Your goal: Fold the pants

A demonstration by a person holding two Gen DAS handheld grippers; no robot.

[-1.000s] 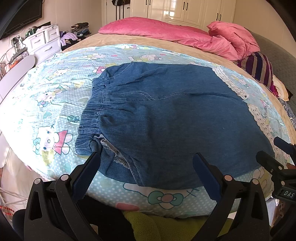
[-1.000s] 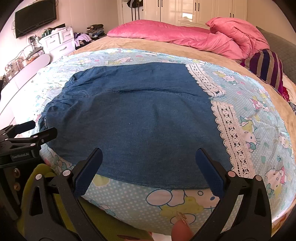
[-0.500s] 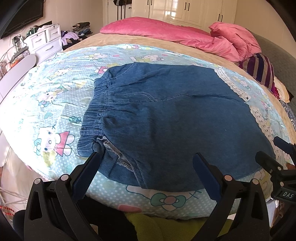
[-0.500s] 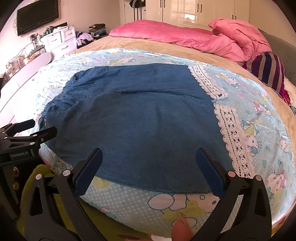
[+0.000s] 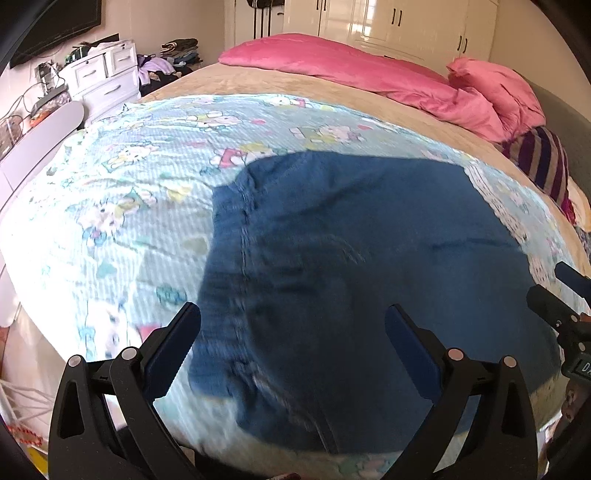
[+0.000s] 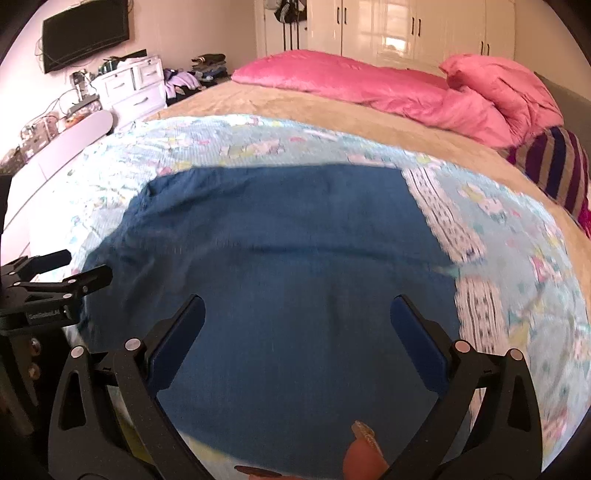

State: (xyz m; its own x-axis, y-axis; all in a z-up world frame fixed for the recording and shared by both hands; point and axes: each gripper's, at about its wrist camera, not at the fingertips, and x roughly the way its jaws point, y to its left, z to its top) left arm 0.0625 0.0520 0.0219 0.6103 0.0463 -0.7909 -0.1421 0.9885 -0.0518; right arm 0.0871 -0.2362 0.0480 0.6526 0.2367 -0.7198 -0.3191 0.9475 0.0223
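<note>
Hovering above the near edge of the bed, two grippers, each with two blue-padded fingers spread wide and nothing between them. Left gripper [image 5: 293,336] poised over the gathered waistband end of the one pair of denim pants [image 5: 362,280], left pad over the waistband's edge, right pad over plain denim; whether either pad touches the cloth is not clear through the blur. Right gripper [image 6: 297,332] likewise spread wide over the broad middle of the pants [image 6: 288,277], both pads framing bare denim. Seen from the right wrist, the left gripper's black frame poking in from the left edge beside the waistband; seen from the left wrist, the right gripper's tips entering at the right edge. One fingertip [image 6: 364,458] with a long decorated nail showing at the bottom of the right view. Lying flat on one pale blue cartoon-print sheet [image 5: 122,206], the pants, waistband to the left, white lace trim [image 6: 447,221] along the right end. Beyond the sheet, one tan blanket [image 6: 295,103], one pink duvet [image 6: 369,85] bunched along the far side, one striped pillow [image 6: 557,162] at the right. Farther off, one white dresser [image 6: 133,86], one wall-mounted television [image 6: 85,33], white wardrobe doors [image 6: 413,26].
</note>
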